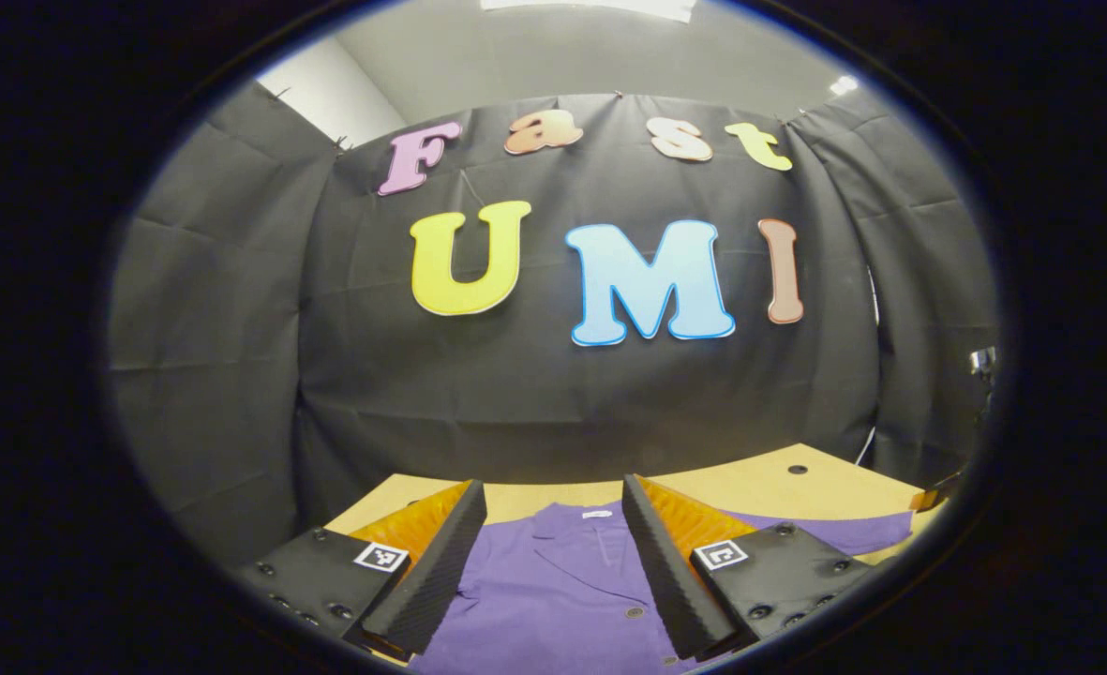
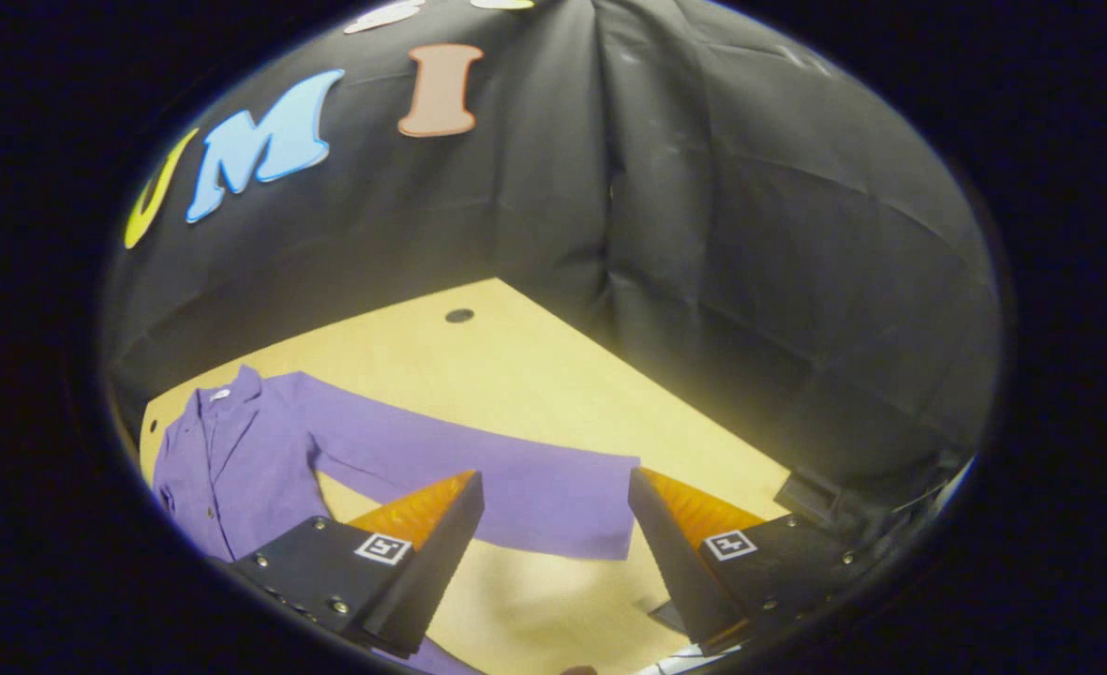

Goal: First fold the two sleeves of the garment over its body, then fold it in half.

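The left gripper (image 1: 553, 497) has its jaws spread wide apart with nothing between them, hanging above the shirt (image 1: 553, 600). Between its fingers lie the shirt's collar (image 1: 576, 525) and the buttoned front, with one button (image 1: 635, 611) just beside the right-hand finger. The right gripper (image 2: 555, 487) likewise has its jaws wide apart and empty, poised above the shirt's outstretched sleeve (image 2: 478, 469), whose cuff end (image 2: 609, 506) lies between the fingers in the right gripper view.

The purple shirt lies flat and face up on the wooden bench (image 2: 516, 375), its body (image 2: 225, 469) at the left of the right gripper view and the sleeve reaching out sideways from the shoulder, not yet folded over the body. Beyond the shirt, a small dark hole (image 2: 459, 316) sits in the bench near its far edge. Black cloth (image 2: 750, 281) hangs behind the bench on both sides of the corner.
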